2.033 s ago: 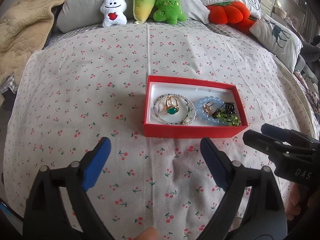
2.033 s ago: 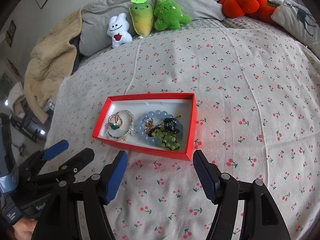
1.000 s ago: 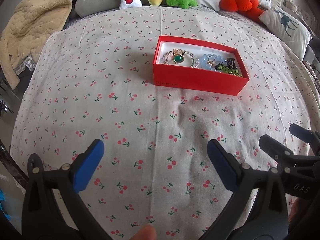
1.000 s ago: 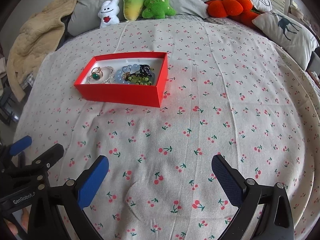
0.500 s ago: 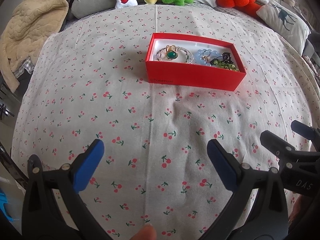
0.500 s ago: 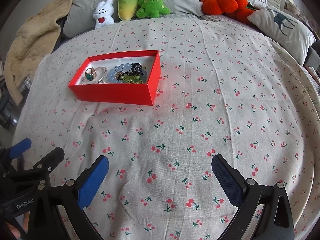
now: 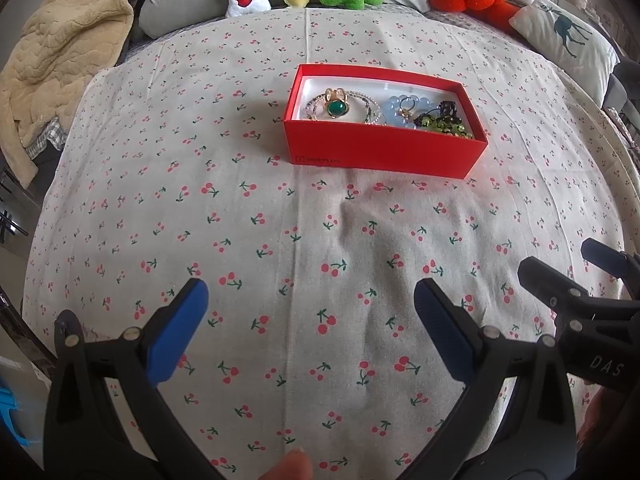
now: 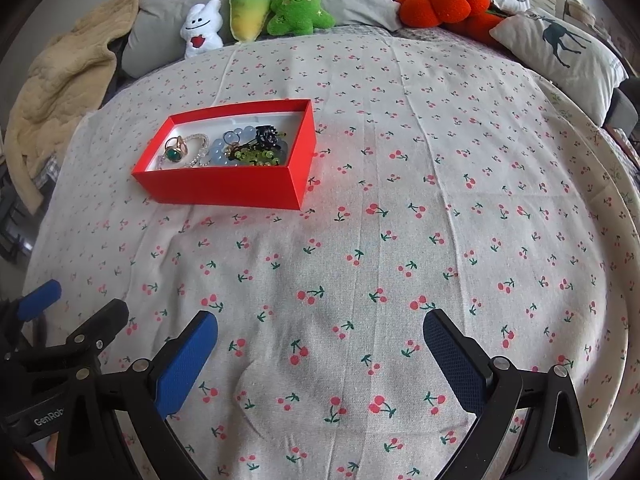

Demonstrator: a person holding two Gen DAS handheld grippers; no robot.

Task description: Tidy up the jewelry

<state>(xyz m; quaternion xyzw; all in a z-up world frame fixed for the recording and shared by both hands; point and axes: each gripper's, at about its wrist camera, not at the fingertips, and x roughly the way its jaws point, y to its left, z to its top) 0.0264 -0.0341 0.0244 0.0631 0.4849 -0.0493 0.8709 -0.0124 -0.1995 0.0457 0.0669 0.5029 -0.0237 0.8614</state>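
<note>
A red box (image 7: 384, 152) with a white inside sits on the cherry-print bedspread; it also shows in the right wrist view (image 8: 224, 186). Inside lie a gold ring with a green stone (image 7: 336, 107), a beaded chain, a pale blue bead bracelet (image 7: 394, 114) and green and black beads (image 7: 440, 120). My left gripper (image 7: 310, 300) is open and empty, well short of the box. My right gripper (image 8: 320, 338) is open and empty, near the bed's front, to the right of the left one.
Plush toys (image 8: 256, 12), grey pillows, an orange pumpkin cushion (image 8: 444, 2) and a deer-print pillow (image 8: 560, 48) line the far and right sides. A beige blanket (image 7: 64, 52) lies at the far left. The bedspread (image 8: 400, 240) lies flat between the grippers and the box.
Both grippers have drawn back from the box toward the bed's front edge and stayed open. In the last half second they edged slightly closer again. The box has not moved.
</note>
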